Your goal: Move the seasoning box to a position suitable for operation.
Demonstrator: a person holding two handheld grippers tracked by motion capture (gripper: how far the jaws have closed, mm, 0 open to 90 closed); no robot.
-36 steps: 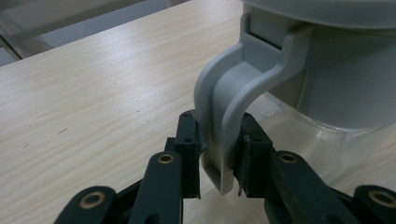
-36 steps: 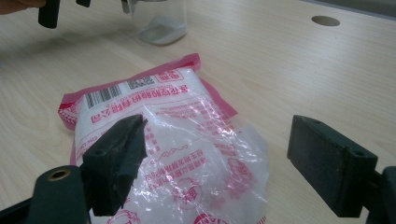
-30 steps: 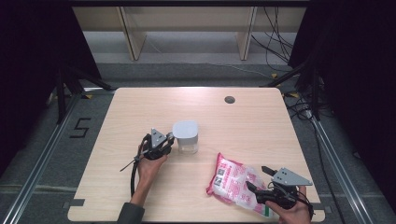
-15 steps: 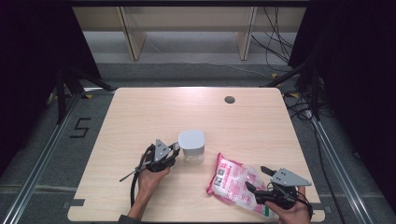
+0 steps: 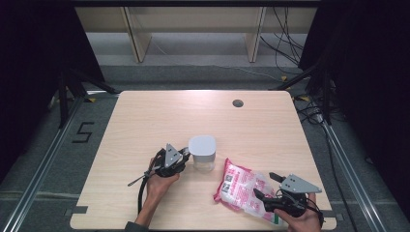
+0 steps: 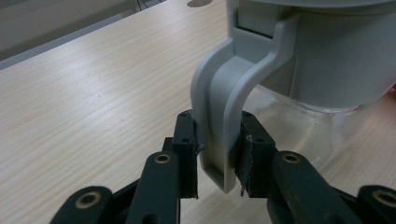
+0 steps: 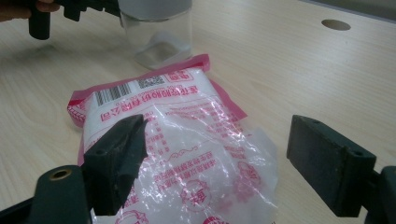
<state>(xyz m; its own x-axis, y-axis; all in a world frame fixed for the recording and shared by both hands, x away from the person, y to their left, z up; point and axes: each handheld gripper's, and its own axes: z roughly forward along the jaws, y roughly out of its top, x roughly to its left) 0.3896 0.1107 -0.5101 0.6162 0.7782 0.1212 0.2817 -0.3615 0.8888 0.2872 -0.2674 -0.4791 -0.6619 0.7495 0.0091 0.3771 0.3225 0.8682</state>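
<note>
Wooden worktop [image 5: 145,121]: our left claw [image 6: 218,161] pinches jar [image 5: 202,153] handle [image 6: 223,112] to steady it; right claw [image 7: 243,163] gapes wide over bag [image 7: 187,140], ready to grab.

Wooden table [image 5: 145,116], round hole [image 5: 237,103], floor cables [image 5: 285,34]

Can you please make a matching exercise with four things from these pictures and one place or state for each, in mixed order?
Things:
1. jar handle
2. pink bag
3. right gripper
4. round hole

Places or states:
A. lies flat near the table's front edge
B. in the tabletop, far side
C. clamped between the left gripper's jaws
D. jaws wide apart over the bag

Pairs: 1-C, 2-A, 3-D, 4-B
</note>
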